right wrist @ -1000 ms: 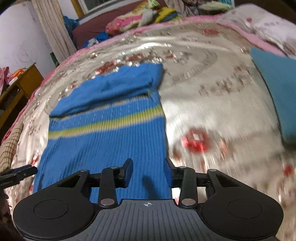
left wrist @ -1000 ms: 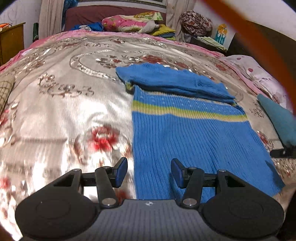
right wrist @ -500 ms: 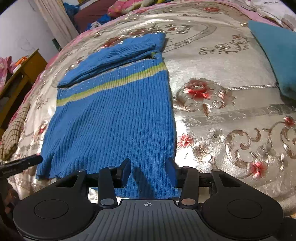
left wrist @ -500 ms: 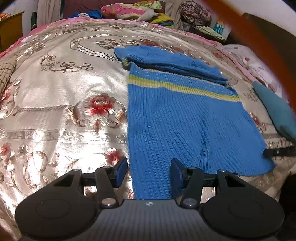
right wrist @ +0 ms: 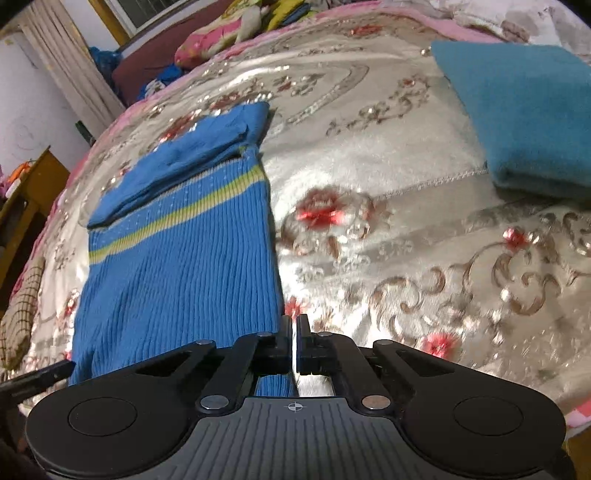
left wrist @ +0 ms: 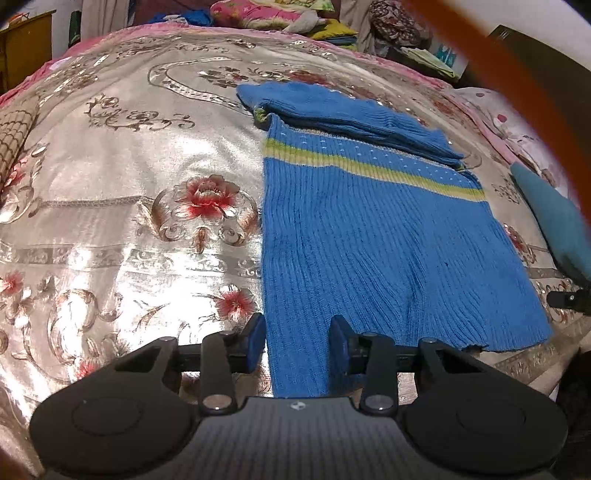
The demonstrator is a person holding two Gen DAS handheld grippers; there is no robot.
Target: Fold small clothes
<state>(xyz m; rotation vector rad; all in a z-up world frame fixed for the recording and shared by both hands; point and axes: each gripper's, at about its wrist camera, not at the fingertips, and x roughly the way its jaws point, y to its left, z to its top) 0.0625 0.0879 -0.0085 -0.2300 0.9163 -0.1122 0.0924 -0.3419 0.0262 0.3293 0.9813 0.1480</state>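
A small blue ribbed sweater (left wrist: 373,236) with a yellow-green stripe lies flat on the bed, its top part folded over; it also shows in the right wrist view (right wrist: 184,266). My left gripper (left wrist: 297,341) is open, its blue pads on either side of the sweater's near left hem corner. My right gripper (right wrist: 294,328) is shut at the sweater's near right hem corner; whether cloth is pinched between the jaws is hard to tell.
The bed has a shiny floral cover (left wrist: 129,206). A folded teal cloth (right wrist: 524,110) lies at the right. A checked cloth (right wrist: 18,317) lies at the left edge. Pillows and clothes pile up at the headboard (left wrist: 280,11). A wooden cabinet (right wrist: 26,192) stands beside the bed.
My right gripper has closed at the sweater's right hem corner and shifted right. My left gripper stays open at the left hem corner.
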